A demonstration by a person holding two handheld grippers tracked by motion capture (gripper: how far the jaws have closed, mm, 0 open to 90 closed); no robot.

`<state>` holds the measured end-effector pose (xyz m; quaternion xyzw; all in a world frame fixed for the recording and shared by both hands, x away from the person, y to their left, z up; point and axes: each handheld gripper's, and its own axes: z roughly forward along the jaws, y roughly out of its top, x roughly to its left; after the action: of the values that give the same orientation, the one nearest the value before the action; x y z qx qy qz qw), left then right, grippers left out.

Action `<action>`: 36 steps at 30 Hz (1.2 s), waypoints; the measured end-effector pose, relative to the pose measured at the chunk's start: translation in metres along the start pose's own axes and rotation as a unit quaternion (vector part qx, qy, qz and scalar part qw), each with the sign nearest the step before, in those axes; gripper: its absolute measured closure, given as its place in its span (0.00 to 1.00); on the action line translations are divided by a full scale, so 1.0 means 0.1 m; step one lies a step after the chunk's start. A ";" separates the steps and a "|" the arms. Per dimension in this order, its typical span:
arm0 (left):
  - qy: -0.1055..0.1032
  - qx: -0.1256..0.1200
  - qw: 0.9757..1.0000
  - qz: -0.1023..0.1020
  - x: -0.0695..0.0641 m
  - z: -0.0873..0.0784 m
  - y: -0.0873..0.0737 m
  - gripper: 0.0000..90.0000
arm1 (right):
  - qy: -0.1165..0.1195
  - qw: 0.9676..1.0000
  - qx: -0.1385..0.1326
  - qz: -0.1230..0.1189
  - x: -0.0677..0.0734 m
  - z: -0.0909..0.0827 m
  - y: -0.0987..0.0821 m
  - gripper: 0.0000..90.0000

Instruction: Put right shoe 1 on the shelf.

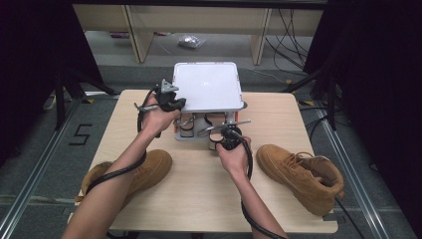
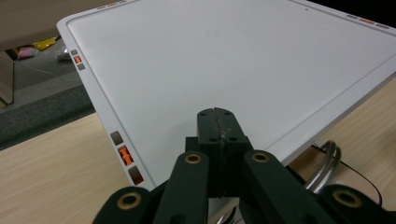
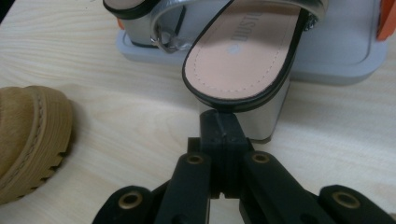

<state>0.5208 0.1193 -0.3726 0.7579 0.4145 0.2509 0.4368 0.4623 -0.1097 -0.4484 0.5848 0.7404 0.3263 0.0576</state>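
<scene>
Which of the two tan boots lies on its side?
The boot at the table's right: it is tipped over, with its laced upper and open collar facing the camera. The left boot sits partly under the person's left forearm; its pose is unclear.

The square white plastic lid (image 2: 224, 56) looks smooth and matt. The pale wooden counter (image 3: 116, 126) shows fine grain. The tan suede boot (image 3: 25, 135) is napped, with a ridged rubber sole. The silver block-heeled sandal (image 3: 243, 51) has a smooth stitched insole.

Two boots (image 1: 142, 172), two sandals (image 1: 215, 133).
</scene>
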 end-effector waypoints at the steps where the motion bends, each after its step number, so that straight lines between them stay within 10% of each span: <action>1: 0.000 0.000 1.000 0.000 0.00 0.00 0.00 1.00 | 0.001 1.000 -0.003 -0.008 -0.01 0.00 0.01 1.00; 36: 0.001 0.003 1.000 0.006 0.00 0.00 0.01 1.00 | -0.090 0.993 -0.074 -0.026 -0.09 0.28 0.21 1.00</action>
<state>0.5209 0.1188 -0.3720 0.7615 0.4112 0.2534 0.4323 0.4957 -0.1042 -0.4620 0.5867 0.7211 0.3241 0.1755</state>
